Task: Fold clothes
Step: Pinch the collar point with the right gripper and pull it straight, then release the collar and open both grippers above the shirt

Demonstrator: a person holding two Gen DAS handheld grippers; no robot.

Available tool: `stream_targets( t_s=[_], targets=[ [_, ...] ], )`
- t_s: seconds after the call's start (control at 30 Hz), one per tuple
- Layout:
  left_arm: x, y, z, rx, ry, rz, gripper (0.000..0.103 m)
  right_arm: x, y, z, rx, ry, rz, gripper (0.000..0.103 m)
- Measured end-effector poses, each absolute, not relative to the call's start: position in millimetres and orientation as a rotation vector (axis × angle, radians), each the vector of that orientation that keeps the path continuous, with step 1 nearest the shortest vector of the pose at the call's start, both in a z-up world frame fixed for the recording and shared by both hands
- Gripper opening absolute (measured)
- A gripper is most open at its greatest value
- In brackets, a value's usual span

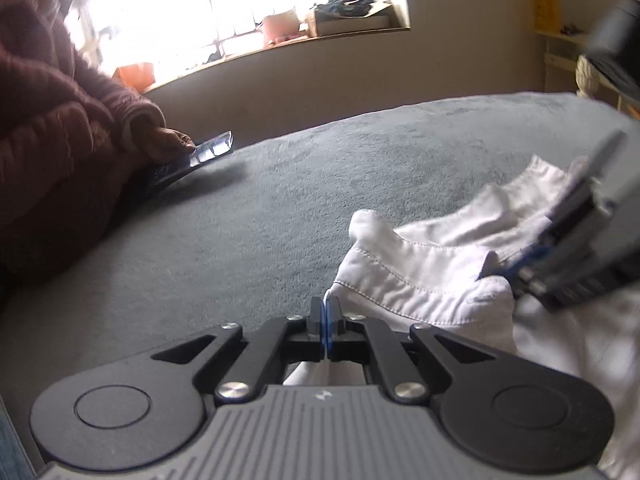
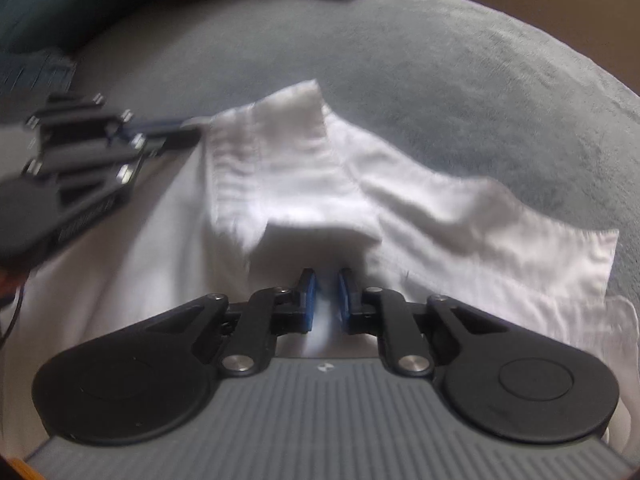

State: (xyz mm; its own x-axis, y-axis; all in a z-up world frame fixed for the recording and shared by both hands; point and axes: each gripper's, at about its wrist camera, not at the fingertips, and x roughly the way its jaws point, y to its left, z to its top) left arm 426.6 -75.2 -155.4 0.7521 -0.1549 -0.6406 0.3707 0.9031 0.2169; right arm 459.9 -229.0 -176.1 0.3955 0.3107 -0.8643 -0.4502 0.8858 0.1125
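A white shirt (image 1: pixel 420 268) lies crumpled on a grey blanket (image 1: pixel 260 216). In the left wrist view my left gripper (image 1: pixel 326 320) has its blue pads pressed together on a seamed edge of the shirt, and white cloth shows below the fingers. My right gripper (image 1: pixel 508 270) comes in from the right and pinches another fold. In the right wrist view the right gripper (image 2: pixel 328 292) holds white cloth between its narrow-set pads, under a raised fold of the shirt (image 2: pixel 288 168). The left gripper (image 2: pixel 188 128) bites the shirt's left edge.
A person in a maroon sweater (image 1: pixel 48 128) sits at the left with a phone (image 1: pixel 200 156) in hand. A window ledge (image 1: pixel 320 24) with boxes lies behind the blanket. A shelf (image 1: pixel 560 40) stands at the right. A dark teal pillow (image 2: pixel 60 4) is at the far left.
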Motion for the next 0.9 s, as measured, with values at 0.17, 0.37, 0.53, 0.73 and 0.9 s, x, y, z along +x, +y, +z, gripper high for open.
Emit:
stream_targets(
  t_s=[0.17,0.37,0.53,0.73,0.9],
  targets=[
    [426,-77,-161,0.378,0.666,-0.284,0.002,473,-220,-185,-0.099,0.971,0.416,0.004],
    [431,-80,-175,0.418,0.708,-0.259,0.002,479,-226,-178,-0.039,0.912,0.348,0.004],
    [435,-81,-176,0.418,0.716,-0.233,0.019,467,-265,-156,0.022,0.901,0.287,0.035],
    [449,-67,-165,0.322,0.767,-0.176,0.066,415,-344,-122,0.28,0.84,0.21,0.041],
    [452,-56,-154,0.293,0.804,-0.123,0.076,326,-391,-109,0.444,0.823,0.184,0.041]
  ],
)
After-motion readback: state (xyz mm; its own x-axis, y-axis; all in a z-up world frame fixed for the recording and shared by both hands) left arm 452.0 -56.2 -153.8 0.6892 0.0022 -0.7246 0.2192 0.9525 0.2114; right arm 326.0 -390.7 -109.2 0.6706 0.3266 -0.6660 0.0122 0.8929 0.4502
